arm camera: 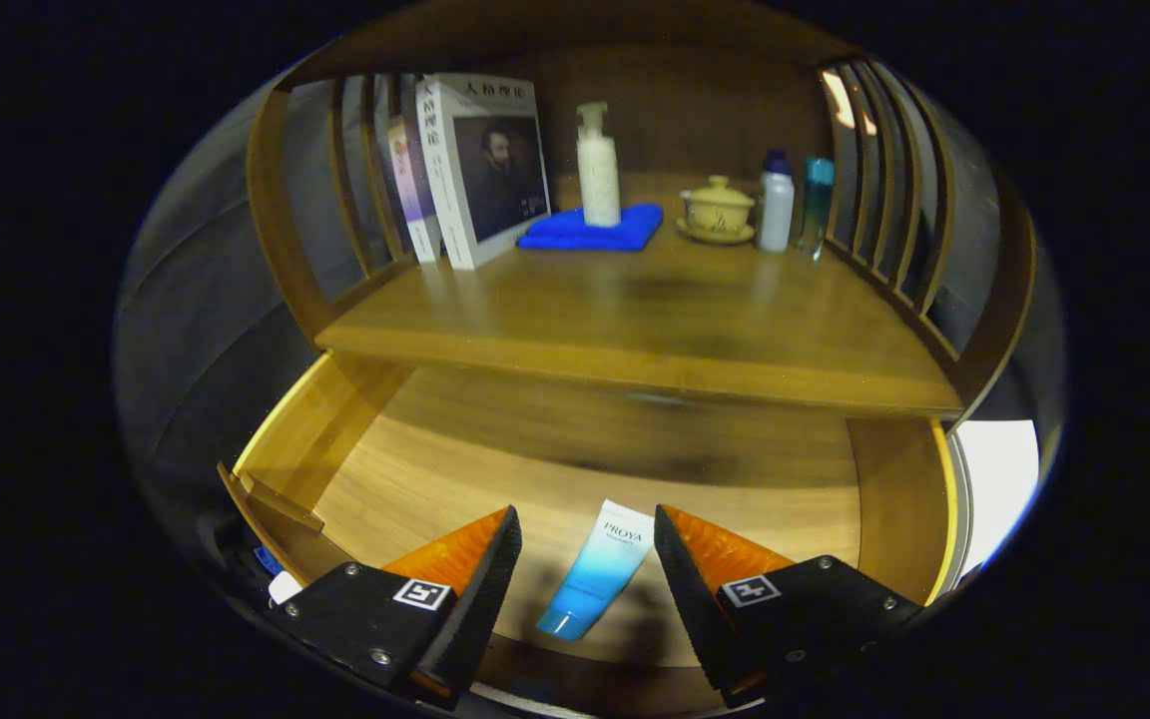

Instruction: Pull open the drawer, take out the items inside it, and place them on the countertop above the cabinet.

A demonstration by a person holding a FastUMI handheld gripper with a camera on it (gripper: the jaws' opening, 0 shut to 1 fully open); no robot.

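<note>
Lying in the drawer (355,469), tube (597,569) between parted fingers (495,569).

Handheld two-finger gripper (587,544): pair of wedge-shaped fingers (483,589) tapering forward, inner faces ribbed with fine serrations. Each finger mounted on matte black angular base block with small silver screws (379,656) near corners. Square black-and-white fiducial marker (420,593) stuck on top of each block. Fingers spread apart, gap between them wide.
</note>
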